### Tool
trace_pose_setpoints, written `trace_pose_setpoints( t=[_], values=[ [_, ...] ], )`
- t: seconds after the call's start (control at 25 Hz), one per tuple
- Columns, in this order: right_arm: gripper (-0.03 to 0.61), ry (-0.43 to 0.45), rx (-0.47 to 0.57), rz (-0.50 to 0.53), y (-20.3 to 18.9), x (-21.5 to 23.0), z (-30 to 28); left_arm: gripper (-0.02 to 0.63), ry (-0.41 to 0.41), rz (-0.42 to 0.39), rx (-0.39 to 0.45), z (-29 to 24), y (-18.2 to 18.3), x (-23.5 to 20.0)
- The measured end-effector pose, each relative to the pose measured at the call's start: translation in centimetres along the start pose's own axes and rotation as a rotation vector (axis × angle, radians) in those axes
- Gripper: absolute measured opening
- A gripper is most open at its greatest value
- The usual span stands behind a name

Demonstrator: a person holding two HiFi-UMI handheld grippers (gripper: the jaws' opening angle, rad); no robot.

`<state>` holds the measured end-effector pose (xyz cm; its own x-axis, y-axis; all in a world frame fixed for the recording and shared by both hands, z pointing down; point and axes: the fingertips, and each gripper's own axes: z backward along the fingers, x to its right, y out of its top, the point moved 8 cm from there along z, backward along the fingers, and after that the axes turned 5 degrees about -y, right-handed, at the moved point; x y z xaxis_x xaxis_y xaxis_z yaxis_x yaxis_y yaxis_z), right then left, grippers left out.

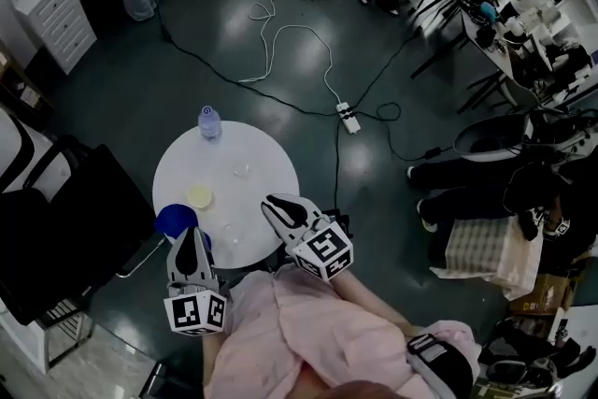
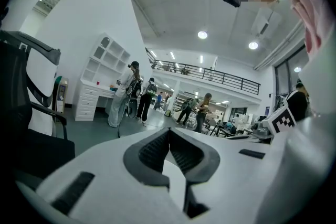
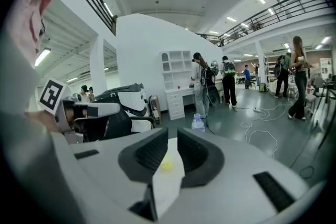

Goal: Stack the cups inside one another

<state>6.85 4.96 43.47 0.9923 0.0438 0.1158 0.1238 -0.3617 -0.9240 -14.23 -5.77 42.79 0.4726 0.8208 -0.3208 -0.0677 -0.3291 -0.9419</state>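
On the round white table (image 1: pixel 266 154) stand a yellow cup (image 1: pixel 199 195), a clear cup (image 1: pixel 242 169) farther back, another clear cup (image 1: pixel 229 235) at the near edge, and a blue cup (image 1: pixel 175 220) at the near left rim. My left gripper (image 1: pixel 190 235) hovers just behind the blue cup, jaws closed tip to tip with nothing in them (image 2: pixel 169 131). My right gripper (image 1: pixel 273 205) is over the table's near right edge, jaws a narrow gap apart and empty (image 3: pixel 172 136). Through that gap the yellow cup (image 3: pixel 166 164) shows, some way ahead.
A water bottle (image 1: pixel 209 121) stands at the table's far edge, also in the right gripper view (image 3: pixel 197 122). A black chair (image 1: pixel 65 220) is left of the table. Cables and a power strip (image 1: pixel 348 118) lie on the floor beyond. People stand in the background.
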Motion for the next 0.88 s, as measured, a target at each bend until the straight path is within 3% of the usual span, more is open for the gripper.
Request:
trace_pose_setpoints(
  t=[0.4, 0.64, 0.88],
  values=[
    [0.041, 0.064, -0.052, -0.017, -0.3, 1.0, -2.3, 0.018, 0.021, -0.021, -0.011, -0.1, 0.5, 1.0],
    [0.097, 0.137, -0.15, -0.08, -2.4, 0.4, -5.7, 0.018, 0.092, -0.027, -0.015, 1.3, 0.9, -0.3],
    [0.103, 0.179, -0.235, -0.089, -4.1, 1.3, -7.9, 0.018, 0.14, -0.043, 0.013, 1.3, 1.9, -0.1]
  ],
)
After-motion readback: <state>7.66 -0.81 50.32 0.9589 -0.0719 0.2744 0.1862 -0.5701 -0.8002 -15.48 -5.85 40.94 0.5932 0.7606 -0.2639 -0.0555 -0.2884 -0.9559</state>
